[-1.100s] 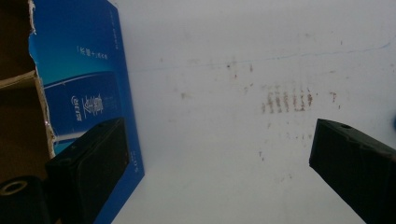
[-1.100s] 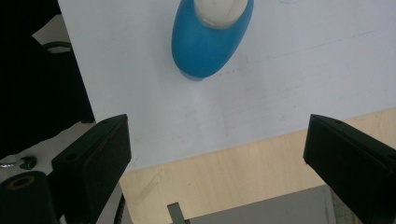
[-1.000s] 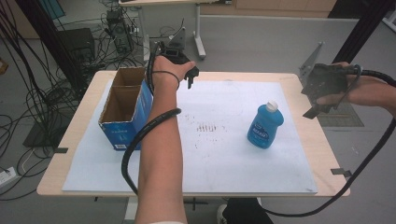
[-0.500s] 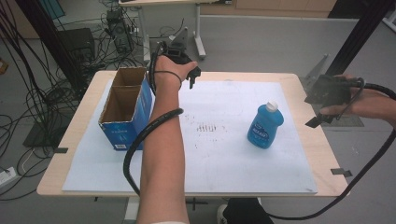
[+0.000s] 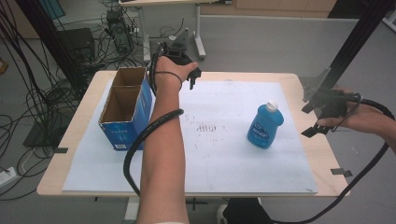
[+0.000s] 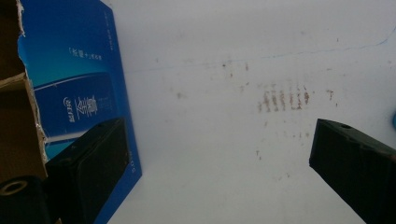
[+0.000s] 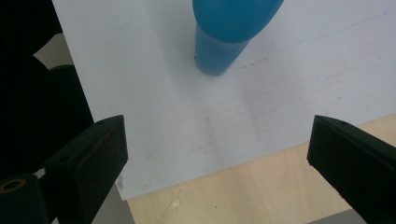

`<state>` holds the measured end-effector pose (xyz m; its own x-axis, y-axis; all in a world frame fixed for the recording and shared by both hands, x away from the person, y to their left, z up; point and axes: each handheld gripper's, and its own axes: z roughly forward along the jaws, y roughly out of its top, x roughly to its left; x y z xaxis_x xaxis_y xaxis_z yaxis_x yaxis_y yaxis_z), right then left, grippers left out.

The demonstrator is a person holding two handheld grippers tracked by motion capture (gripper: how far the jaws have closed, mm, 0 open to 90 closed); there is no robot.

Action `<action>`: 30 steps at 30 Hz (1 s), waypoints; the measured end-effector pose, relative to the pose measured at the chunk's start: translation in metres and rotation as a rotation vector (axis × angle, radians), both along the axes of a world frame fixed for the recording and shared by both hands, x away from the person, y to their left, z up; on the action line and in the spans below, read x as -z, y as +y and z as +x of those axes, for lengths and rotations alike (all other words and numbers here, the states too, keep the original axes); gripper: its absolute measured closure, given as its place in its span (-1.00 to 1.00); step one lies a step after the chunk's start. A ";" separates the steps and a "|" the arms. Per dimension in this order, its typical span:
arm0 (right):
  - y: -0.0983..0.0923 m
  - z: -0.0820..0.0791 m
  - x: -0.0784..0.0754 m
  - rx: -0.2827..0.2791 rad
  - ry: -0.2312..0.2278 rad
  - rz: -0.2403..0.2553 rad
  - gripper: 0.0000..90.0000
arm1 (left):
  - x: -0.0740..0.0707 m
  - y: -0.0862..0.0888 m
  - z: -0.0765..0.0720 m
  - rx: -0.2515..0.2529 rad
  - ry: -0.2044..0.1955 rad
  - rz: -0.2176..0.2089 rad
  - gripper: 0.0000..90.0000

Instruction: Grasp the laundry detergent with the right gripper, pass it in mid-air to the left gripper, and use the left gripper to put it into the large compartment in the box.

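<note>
Blue bottle stands capped on the white sheet; cardboard box open; both tongs released.

You have a blue bottle with a white cap standing upright on the white sheet, well apart from the open blue cardboard box at the sheet's left edge.

Glossy blue cardboard box, matt white paper sheet, wood table.
</note>
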<state>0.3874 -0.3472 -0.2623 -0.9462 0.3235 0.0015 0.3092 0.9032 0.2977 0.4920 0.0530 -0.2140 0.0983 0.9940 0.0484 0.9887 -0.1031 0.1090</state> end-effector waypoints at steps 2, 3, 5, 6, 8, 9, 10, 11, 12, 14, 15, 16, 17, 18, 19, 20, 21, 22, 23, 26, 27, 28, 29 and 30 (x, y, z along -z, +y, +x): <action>0.000 -0.001 0.002 0.003 -0.002 0.005 -0.89 | 0.000 -0.001 0.000 0.005 0.001 0.000 -0.88; -0.001 -0.001 0.004 0.007 -0.002 0.011 -0.89 | 0.000 -0.001 0.000 0.006 0.001 -0.001 -0.88; -0.002 -0.003 0.010 0.017 -0.006 0.029 -0.90 | 0.000 -0.001 0.000 0.005 0.000 0.002 -0.88; -0.002 -0.003 0.010 0.017 -0.006 0.029 -0.90 | 0.000 -0.001 0.000 0.005 0.000 0.003 -0.88; -0.002 -0.004 0.014 0.024 -0.009 0.037 -0.90 | 0.000 -0.001 0.000 0.006 0.001 0.002 -0.88; -0.002 -0.004 0.016 0.026 -0.009 0.041 -0.90 | 0.000 -0.001 -0.001 0.007 -0.001 0.001 -0.88; -0.003 -0.005 0.018 0.029 -0.010 0.048 -0.90 | 0.001 -0.001 -0.001 0.006 0.000 0.002 -0.88; -0.004 -0.005 0.020 0.033 -0.013 0.054 -0.91 | 0.001 -0.001 -0.001 0.006 -0.001 0.002 -0.88; -0.004 -0.006 0.022 0.039 -0.015 0.062 -0.90 | 0.001 -0.001 -0.001 0.007 -0.001 0.002 -0.88; -0.006 -0.007 0.026 0.050 -0.021 0.079 -0.90 | 0.001 -0.001 0.000 0.007 -0.001 0.003 -0.88; -0.006 -0.007 0.028 0.055 -0.025 0.087 -0.90 | 0.001 -0.001 0.000 0.010 -0.002 0.004 -0.88; -0.007 -0.008 0.030 0.063 -0.027 0.096 -0.90 | 0.001 -0.001 0.000 0.009 -0.001 0.003 -0.88; -0.008 -0.008 0.031 0.068 -0.030 0.103 -0.91 | 0.002 -0.002 0.000 0.008 -0.001 0.004 -0.88; -0.008 -0.008 0.033 0.074 -0.032 0.112 -0.91 | 0.002 -0.002 0.000 0.009 -0.001 0.004 -0.88; -0.009 -0.008 0.035 0.079 -0.032 0.121 -0.91 | 0.002 -0.002 0.000 0.011 0.001 0.005 -0.88; -0.009 -0.008 0.037 0.082 -0.034 0.128 -0.91 | 0.002 -0.003 0.000 0.012 0.001 0.004 -0.88; -0.009 -0.009 0.040 0.085 -0.036 0.135 -0.92 | 0.003 -0.003 0.000 0.012 0.000 0.004 -0.88; -0.009 -0.009 0.041 0.088 -0.037 0.141 -0.92 | 0.003 -0.003 0.000 0.013 0.002 0.005 -0.88; -0.009 -0.009 0.044 0.097 -0.037 0.150 -0.92 | 0.003 -0.003 0.000 0.012 0.002 0.005 -0.88; -0.009 -0.010 0.051 0.106 -0.045 0.163 -0.92 | 0.003 -0.004 0.001 0.013 0.001 0.005 -0.88; -0.009 -0.010 0.056 0.115 -0.049 0.178 -0.92 | 0.003 -0.004 0.001 0.015 0.002 0.005 -0.88; -0.009 -0.010 0.056 0.115 -0.049 0.178 -0.92 | 0.003 -0.004 0.001 0.015 0.002 0.005 -0.88; -0.009 -0.010 0.058 0.120 -0.053 0.186 -0.92 | 0.003 -0.004 0.001 0.014 0.001 0.006 -0.88; -0.009 -0.011 0.060 0.127 -0.054 0.196 -0.92 | 0.003 -0.004 0.001 0.013 0.000 0.007 -0.88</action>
<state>0.3766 -0.3562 -0.3220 -0.8984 0.4383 0.0265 0.3954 0.7813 0.4830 0.4930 0.0492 -0.2167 0.1112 0.9922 0.0555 0.9873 -0.1167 0.1082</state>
